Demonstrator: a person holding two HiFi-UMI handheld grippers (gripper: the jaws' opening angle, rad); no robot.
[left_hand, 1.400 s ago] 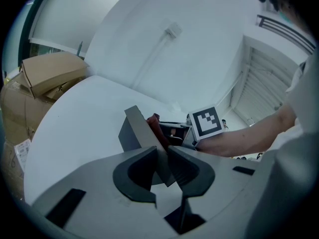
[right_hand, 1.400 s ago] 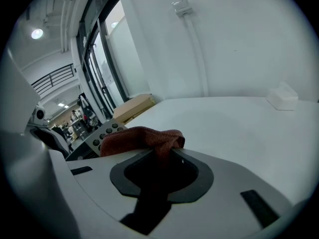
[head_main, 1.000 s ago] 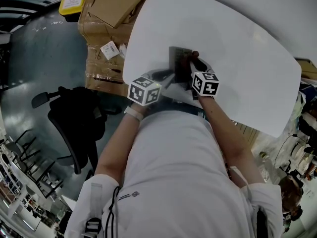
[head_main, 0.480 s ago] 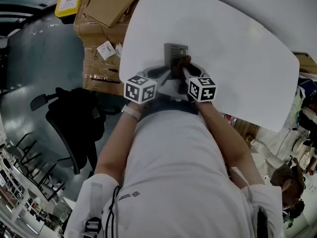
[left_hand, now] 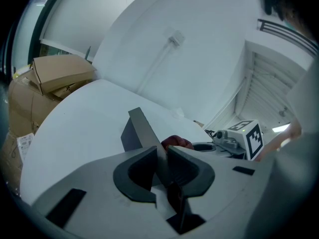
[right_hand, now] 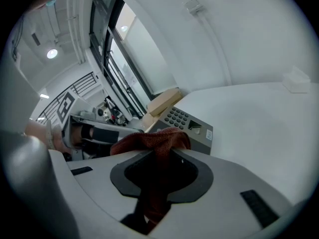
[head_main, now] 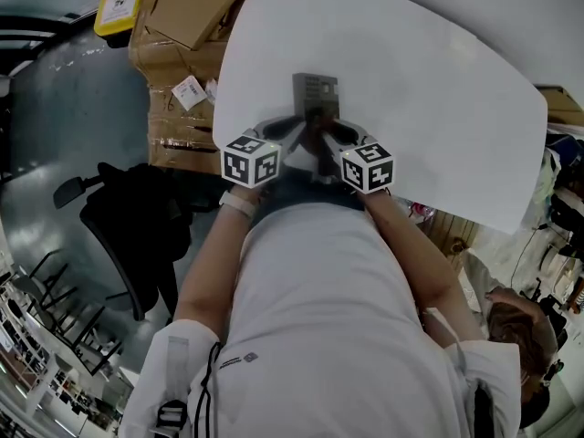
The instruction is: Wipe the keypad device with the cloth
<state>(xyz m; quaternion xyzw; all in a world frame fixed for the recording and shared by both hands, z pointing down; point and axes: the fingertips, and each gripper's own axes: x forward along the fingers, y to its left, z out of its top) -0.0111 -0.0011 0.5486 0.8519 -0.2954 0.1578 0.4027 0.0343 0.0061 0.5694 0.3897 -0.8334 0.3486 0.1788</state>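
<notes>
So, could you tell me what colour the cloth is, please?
The cloth is a rusty reddish-brown, clearest in the right gripper view.

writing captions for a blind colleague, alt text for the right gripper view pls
The right gripper grips a bunched reddish-brown cloth just in front of a grey keypad device on a white table. The left gripper shows at the left, beside the device.

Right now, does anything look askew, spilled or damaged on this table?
Nothing stands out: the keypad device sits on the table, its edge clamped in the jaws of the left gripper, and the right gripper grips the reddish cloth.
</notes>
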